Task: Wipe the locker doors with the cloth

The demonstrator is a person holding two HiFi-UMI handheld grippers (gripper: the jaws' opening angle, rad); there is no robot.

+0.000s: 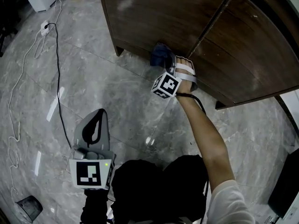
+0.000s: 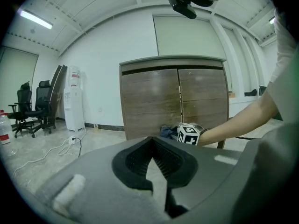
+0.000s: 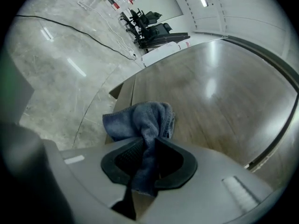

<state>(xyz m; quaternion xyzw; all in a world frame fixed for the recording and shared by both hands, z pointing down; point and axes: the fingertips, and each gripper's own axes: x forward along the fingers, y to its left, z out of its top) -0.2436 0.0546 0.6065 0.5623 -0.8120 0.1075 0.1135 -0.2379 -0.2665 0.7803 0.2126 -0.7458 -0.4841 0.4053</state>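
**Right tongs hold the cloth low on the left locker door**

My right tongs (image 3: 148, 146) are clamped on a blue cloth (image 3: 140, 120). One strip of it runs down between the jaws, and the rest bunches up just past their tips. That bunch lies against the brown wood of the left locker door (image 1: 163, 13), low down near the door's bottom edge. The right locker door (image 1: 252, 45) starts just to the right of these tongs, beyond the thin seam between the two doors.

My left tongs (image 1: 99, 118) hang well back from the locker, over the grey marble floor (image 1: 131, 111). Their jaws are closed together with nothing between them. They point towards the locker and my right tongs. A black cable (image 1: 58, 78) trails across the floor to their left.
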